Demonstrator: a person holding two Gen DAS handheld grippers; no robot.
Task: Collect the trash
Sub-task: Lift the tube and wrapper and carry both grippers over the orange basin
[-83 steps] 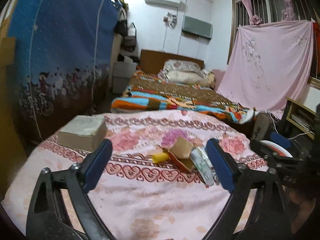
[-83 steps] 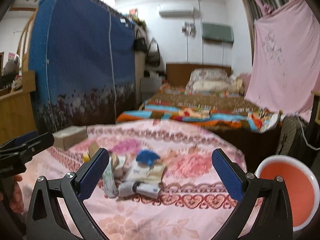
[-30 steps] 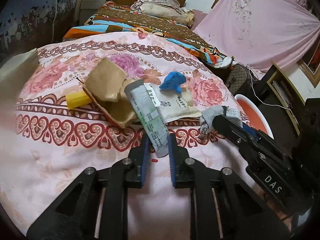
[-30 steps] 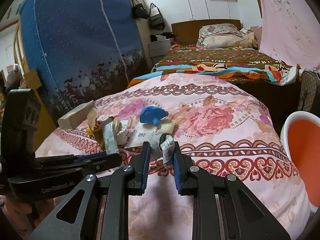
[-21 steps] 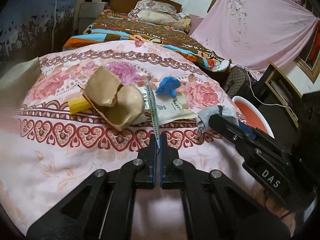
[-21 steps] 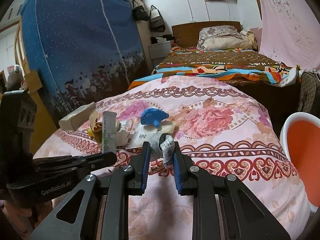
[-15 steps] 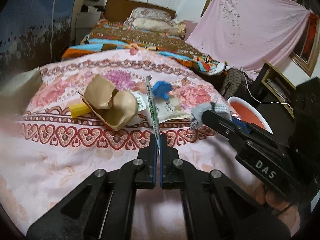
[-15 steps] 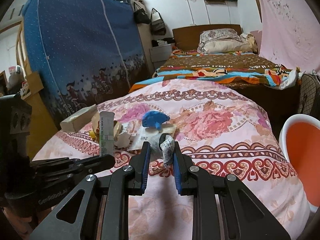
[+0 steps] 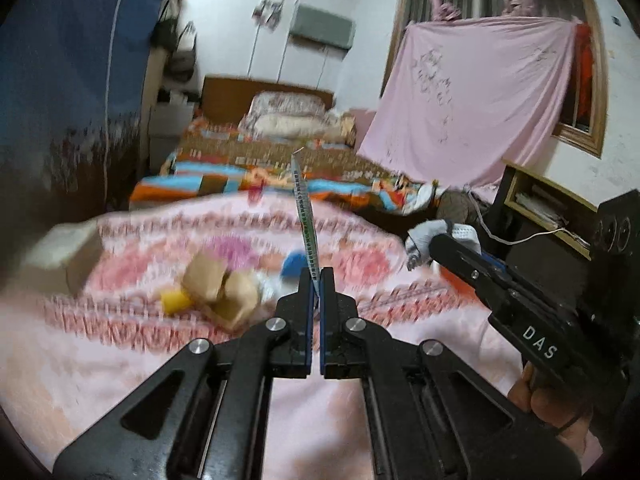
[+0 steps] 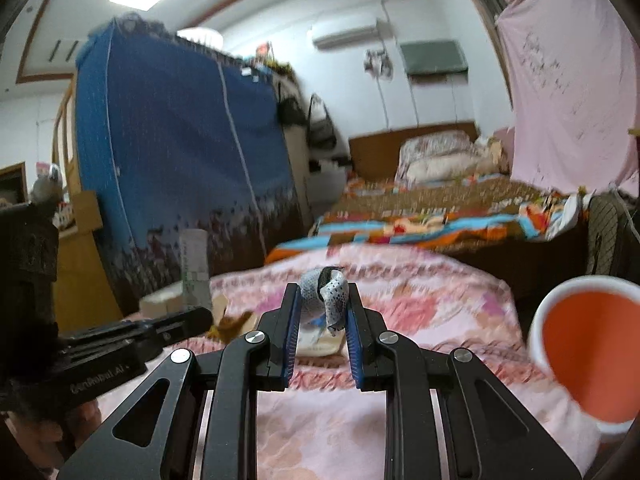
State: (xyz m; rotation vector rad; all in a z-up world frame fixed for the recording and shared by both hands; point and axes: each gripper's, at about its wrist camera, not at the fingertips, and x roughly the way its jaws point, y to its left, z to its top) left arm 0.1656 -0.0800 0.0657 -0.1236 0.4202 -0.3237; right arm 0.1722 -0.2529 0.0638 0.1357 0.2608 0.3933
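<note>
Now both tools carry a piece of trash clear of the bed (image 9: 120, 360) with its pink flowered cover. The left tool (image 9: 316, 276) is clenched flat on the bottom edge of a flattened tube (image 9: 304, 216) with green print, which stands up edge-on from the tips; gripping it at its thin end lets the closed jaws get a firm bite on something so flat. The right tool (image 10: 323, 300) is clamped on a crumpled grey-white wad (image 10: 326, 290), its jaws held slightly apart by the wad's bulk, and the wad pokes out above and below the tips. In the left view that same wad (image 9: 440, 232) shows at the end of the right tool, off to the right and above the bed's edge.

Left on the cover, blurred, are a torn brown paper box (image 9: 224, 288), a yellow piece (image 9: 174, 302) touching its left side, a blue scrap (image 9: 294, 266) and some pale paper beneath it; a pale box (image 9: 60, 252) sits apart at the far left. An orange bin with a white rim (image 10: 588, 348) stands just off the bed's right side, near the right tool, likely the drop point for both pieces. Taking two at once saves a trip, I judge.
</note>
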